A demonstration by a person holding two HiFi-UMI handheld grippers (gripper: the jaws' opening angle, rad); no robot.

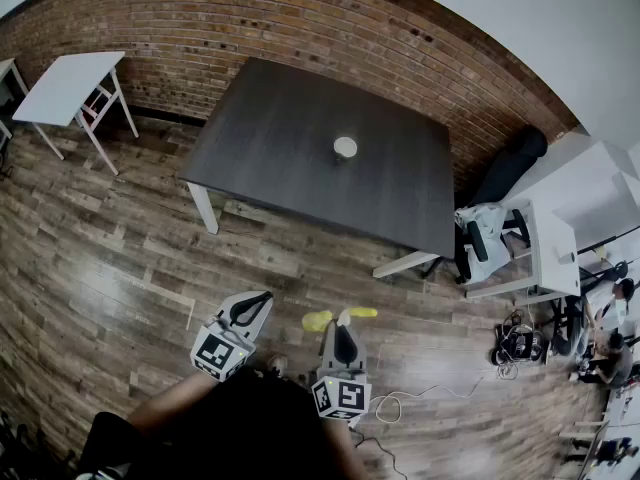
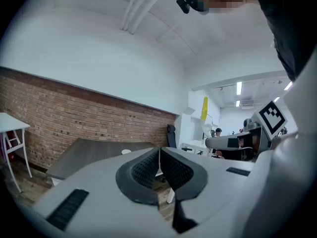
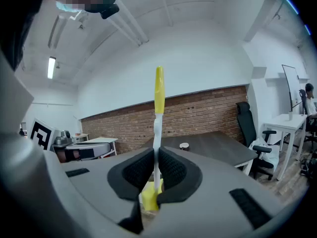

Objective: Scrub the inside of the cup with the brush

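Head view shows me the cup [image 1: 345, 147] standing near the middle of the dark surface [image 1: 280, 138]. My right hand-held gripper [image 3: 156, 155], well short of the surface's near edge, is clamped on the yellow-and-white brush [image 3: 158, 90]. My left hand-held gripper [image 2: 159, 155], also short of that edge, is pressed closed with nothing between its jaws.

Readable text, brands, numbers: none that I can make out in any view. Sole sign-like entries: black-and-white square patterns, without letters or digits, on the left marker cube [image 1: 222, 351] behind the left tongs [image 1: 252, 308] and on the right marker cube [image 1: 342, 396] behind the right tongs [image 1: 342, 326].
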